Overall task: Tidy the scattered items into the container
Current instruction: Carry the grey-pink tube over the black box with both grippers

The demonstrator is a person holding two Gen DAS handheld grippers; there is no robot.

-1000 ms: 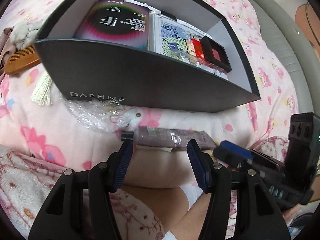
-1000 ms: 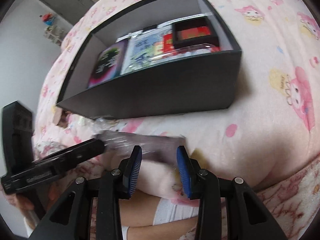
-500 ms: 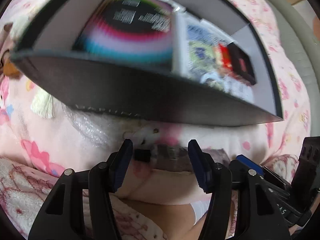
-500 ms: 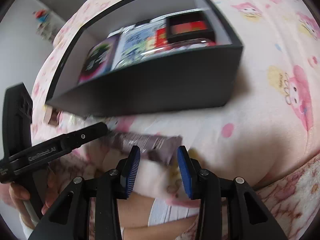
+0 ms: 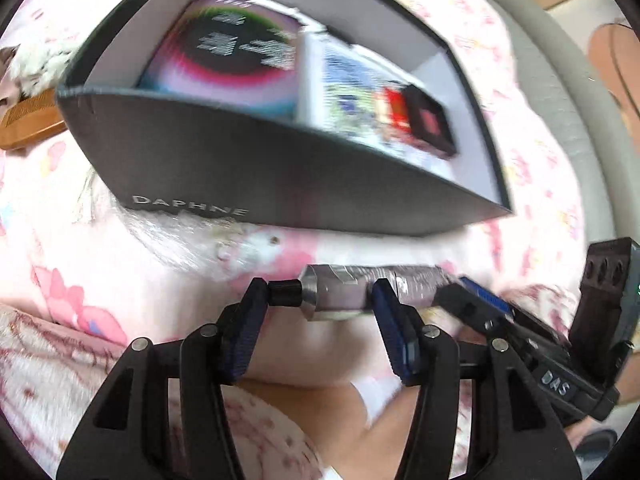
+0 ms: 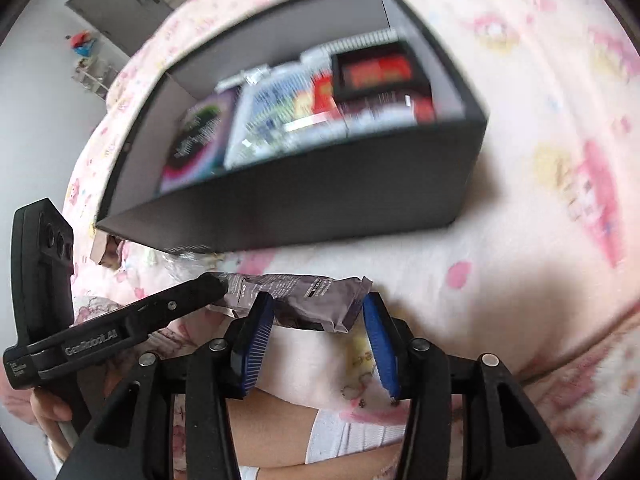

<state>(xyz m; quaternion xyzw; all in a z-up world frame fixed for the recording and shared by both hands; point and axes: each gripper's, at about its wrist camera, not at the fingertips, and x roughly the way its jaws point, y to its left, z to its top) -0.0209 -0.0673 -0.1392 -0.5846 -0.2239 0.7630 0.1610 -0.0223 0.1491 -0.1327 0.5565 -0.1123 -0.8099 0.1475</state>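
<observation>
Your left gripper (image 5: 318, 304) is closing lengthwise over the capped end of the purple tube (image 5: 360, 292), pads not clearly pressing it. Your right gripper (image 6: 320, 312) is opening around the crimped end. Beyond both fingertips sits the black box (image 5: 280, 184).

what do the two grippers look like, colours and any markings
Both are black plastic, with two angular fingers studded with silver rivets and tipped with ribbed blue pads. The left gripper shows white lettering "GenRobot.AI" along its side in the right wrist view. The right gripper shows a partial white marking ending "DAS", and a boxy black block with three round holes at its back. No cables show.
</observation>
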